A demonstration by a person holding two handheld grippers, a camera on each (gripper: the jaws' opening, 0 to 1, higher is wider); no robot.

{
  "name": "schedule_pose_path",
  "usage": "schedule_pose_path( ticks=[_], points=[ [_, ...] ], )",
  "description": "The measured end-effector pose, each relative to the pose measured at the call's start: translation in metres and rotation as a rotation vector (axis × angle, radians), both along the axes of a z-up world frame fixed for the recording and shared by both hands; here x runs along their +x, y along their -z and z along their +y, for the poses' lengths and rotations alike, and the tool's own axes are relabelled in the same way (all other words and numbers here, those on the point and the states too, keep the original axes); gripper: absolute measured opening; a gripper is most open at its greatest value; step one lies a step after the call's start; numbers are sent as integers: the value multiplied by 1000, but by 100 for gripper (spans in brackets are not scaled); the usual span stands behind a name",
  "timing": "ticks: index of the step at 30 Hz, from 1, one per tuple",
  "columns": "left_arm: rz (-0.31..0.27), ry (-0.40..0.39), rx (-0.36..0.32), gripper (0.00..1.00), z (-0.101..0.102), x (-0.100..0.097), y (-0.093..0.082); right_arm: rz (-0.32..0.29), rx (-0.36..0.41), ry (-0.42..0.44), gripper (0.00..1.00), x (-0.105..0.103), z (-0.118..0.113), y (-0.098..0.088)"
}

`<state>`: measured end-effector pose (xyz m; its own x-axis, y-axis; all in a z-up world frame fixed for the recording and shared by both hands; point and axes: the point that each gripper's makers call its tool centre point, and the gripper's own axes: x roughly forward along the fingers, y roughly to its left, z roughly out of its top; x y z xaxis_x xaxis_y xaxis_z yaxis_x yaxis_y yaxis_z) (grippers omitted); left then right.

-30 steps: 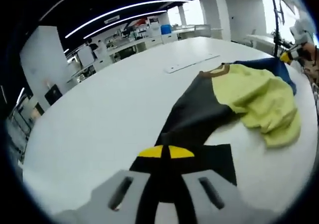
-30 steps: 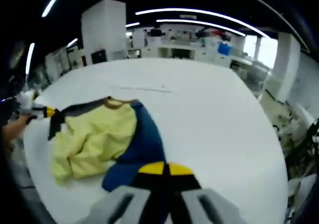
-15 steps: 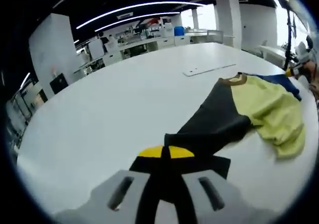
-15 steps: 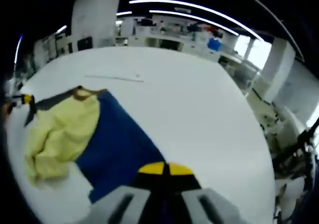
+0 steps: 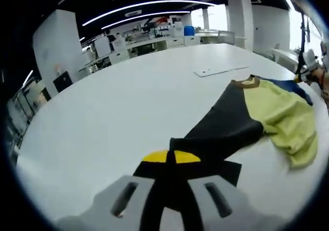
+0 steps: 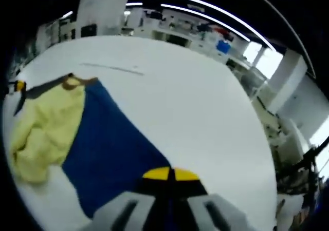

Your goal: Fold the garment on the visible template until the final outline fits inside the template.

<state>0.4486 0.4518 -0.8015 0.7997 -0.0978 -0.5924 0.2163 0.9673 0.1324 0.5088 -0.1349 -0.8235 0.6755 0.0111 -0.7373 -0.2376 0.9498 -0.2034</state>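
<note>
Soft, limp fabric: the garment (image 5: 257,113) lies on the white table (image 5: 113,113), its black sleeve (image 5: 216,138) stretched toward my left gripper (image 5: 171,156), its blue sleeve (image 6: 108,149) toward my right gripper (image 6: 169,173), the yellow-green body (image 6: 43,128) bunched between. Each gripper's jaws are closed on its sleeve end — I judge the cloth light, drapey and prone to wrinkling, best held at the cuffs or hem corners. A thin pale strip (image 5: 221,70) lies beyond the collar; I cannot identify any template outline.
</note>
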Motion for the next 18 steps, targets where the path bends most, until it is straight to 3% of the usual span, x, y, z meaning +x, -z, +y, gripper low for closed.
schedule_pose_path(
  ticks=[3,6,10,18],
  points=[
    [6,-7,10,0,1,-2,0,-10,43,32,0,0,0,-3],
    [9,-14,10,7,0,-7,-3,-32,88,62,1,-2,0,-13],
    [5,0,3,16,-4,-10,-6,-39,137,96,23,-6,2,-21],
    [-11,40,-9,40,-20,-40,-15,5,210,117,41,-35,7,-28]
  ],
)
